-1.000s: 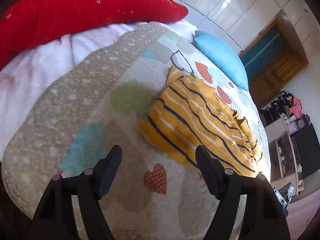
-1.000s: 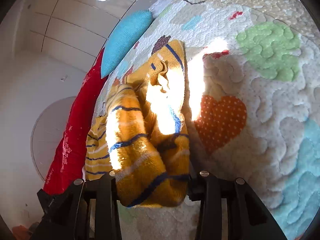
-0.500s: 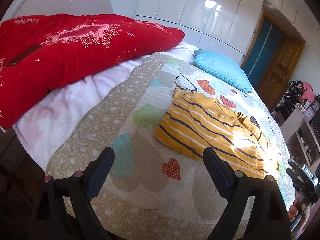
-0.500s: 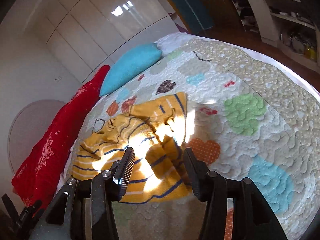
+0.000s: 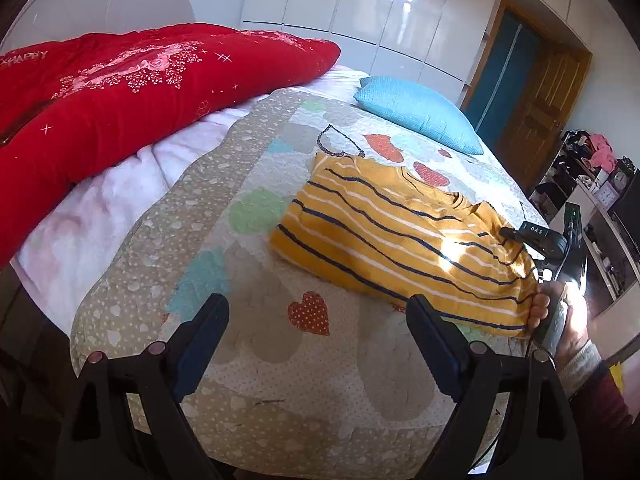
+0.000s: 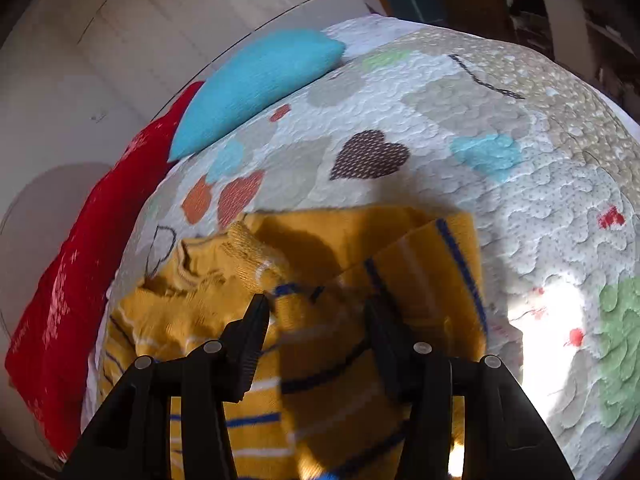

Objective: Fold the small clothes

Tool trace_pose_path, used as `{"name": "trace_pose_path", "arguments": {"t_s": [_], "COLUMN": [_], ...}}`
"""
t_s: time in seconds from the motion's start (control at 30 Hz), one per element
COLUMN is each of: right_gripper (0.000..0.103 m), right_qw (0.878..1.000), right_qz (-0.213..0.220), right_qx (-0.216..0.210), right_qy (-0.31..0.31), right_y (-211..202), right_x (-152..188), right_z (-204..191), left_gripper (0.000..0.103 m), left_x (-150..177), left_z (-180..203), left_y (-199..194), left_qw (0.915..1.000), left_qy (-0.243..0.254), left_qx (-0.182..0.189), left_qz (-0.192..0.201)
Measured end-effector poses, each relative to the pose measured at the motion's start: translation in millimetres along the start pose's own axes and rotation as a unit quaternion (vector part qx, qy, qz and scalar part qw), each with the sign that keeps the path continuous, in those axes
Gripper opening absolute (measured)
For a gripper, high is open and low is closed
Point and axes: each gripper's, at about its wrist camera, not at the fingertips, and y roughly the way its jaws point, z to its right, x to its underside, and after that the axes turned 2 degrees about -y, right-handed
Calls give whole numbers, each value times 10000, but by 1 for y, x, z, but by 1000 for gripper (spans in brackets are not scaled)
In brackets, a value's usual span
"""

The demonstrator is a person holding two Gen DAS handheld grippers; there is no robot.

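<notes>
A wide bed takes almost all the view, and it is covered with a quilted bedspread (image 5: 256,360) printed with coloured hearts; this flat, soft surface is probably chosen as the place for folding. At the head side lies a thick red blanket (image 5: 132,92), pushed away from the working area, and a light blue pillow (image 5: 416,112) rests near the far edge, well apart from the cloth. The task's thing, a small mustard-yellow striped sweater (image 5: 400,240), lies in the middle of the bedspread, between the two tools. It looks already folded at least once: the body makes a rather neat block with straight edges at the left end, while the right end is more bunched, with a ribbed cuff (image 6: 252,256) and the collar standing up in loose wrinkles. It has thin navy and white stripes, and the knit seems soft and thick. The left gripper (image 5: 316,320) hangs above the near edge of the bed, touching nothing, its jaws wide apart and empty; I judge it waits for its turn. The right gripper (image 6: 318,312) is low over the bunched end, jaws parted with fabric under and between them but not pinched, probably about to take or smooth this part.
</notes>
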Motion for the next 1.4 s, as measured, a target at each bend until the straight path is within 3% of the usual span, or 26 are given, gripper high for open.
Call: {"name": "trace_pose_path", "arguments": {"t_s": [0.1, 0.17, 0.4, 0.57, 0.77, 0.93, 1.07, 1.23, 1.27, 1.33, 1.4], "right_gripper": [54, 54, 60, 65, 68, 68, 68, 66, 63, 23, 14], "right_qw": [9982, 9985, 9971, 9830, 9422, 8852, 8424, 8028, 7984, 7995, 8105], "right_qz": [29, 138, 338, 216, -363, -624, -403, -57, 9, -37, -72], "right_qx": [-171, -125, 125, -142, -665, -582, 163, 932, 1043, 1127, 1112], "right_qy": [576, 512, -673, -1817, -3265, -4574, -5371, -5889, -5930, -5899, -5751], "right_y": [-5, -19, -79, -95, -73, -38, 1, 50, 58, 68, 70], "right_x": [-8, -4, 21, 53, 132, 205, 245, 270, 270, 267, 257], "right_z": [24, 26, -16, -85, -175, -239, -277, -313, -318, -328, -332], "left_gripper": [89, 89, 89, 89, 90, 90, 90, 90, 90, 90, 90], "left_x": [0, -1, 2, 1, 0, 5, 11, 15, 15, 15, 14], "left_z": [-3, -6, -18, -42, -92, -132, -147, -159, -159, -157, -151], "left_y": [1, 4, 14, 7, -14, -11, -7, -1, 0, -2, -4], "left_qw": [10000, 9999, 9994, 9982, 9930, 9868, 9849, 9818, 9816, 9817, 9826], "left_qy": [-49, -114, -320, -578, -1041, -1495, -1598, -1768, -1781, -1778, -1738], "left_qx": [23, 40, 54, -119, -523, -605, -667, -693, -689, -682, -659], "left_qz": [-27, -41, -140, -65, 202, 130, 68, -35, -43, -35, -11]}}
